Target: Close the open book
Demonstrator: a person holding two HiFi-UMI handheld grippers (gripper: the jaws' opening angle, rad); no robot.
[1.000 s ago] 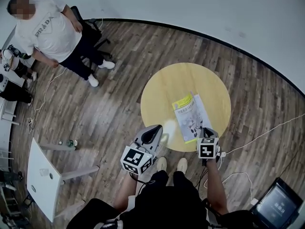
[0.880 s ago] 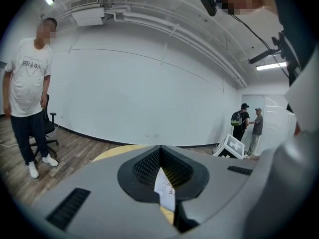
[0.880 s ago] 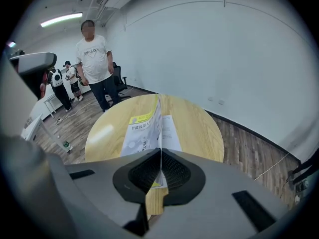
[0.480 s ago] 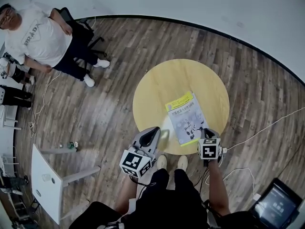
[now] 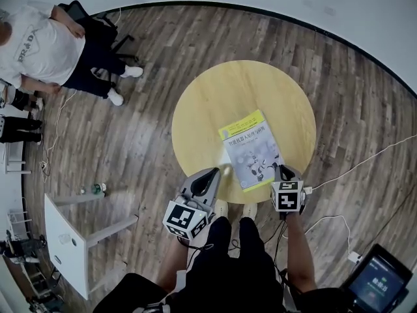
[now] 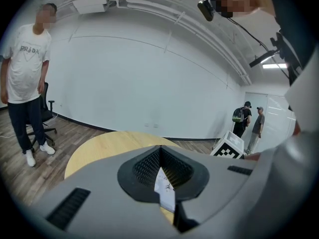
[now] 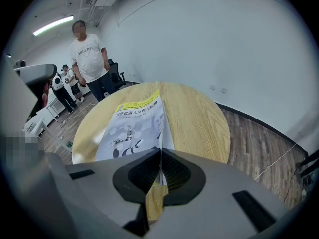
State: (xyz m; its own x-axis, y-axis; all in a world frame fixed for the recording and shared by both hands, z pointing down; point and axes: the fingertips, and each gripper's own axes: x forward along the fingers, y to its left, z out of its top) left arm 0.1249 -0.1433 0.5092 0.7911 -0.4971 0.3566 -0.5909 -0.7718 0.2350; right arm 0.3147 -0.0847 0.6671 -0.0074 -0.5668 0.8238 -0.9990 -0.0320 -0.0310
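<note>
Two tools hang over the near edge of a round yellow desk [image 5: 221, 96], one in each hand of the person. One book [image 5: 251, 150] lies on the near right part of this desk. It is closed and flat, with the pale cover up and a yellow band along its far edge.

The right tool [image 5: 281, 169] is at the near right corner of the book. In the right gripper view its black pads [image 7: 160, 151] are pressed together, and a thin edge of the book [image 7: 134, 126] seems to run into the line between them, so it appears to pinch this corner. The desk [image 7: 199, 113] shows bare to the right of the book.

The left tool [image 5: 214, 173] is to the left of the book, near it but apart from it. In the left gripper view the left tool [image 6: 159, 151] has its pads together with nothing between them. A small piece of the book [image 6: 164, 188] shows through the gap under the pads, and the marker cube [image 6: 229, 146] of the right tool is seen to the right.

Far left on the wooden floor stands a person in a white shirt [image 5: 39, 44], just beside a black office chair [image 5: 98, 21]. A small white table [image 5: 62, 240] is at the near left, and a dark screen [image 5: 381, 279] at the near right.
</note>
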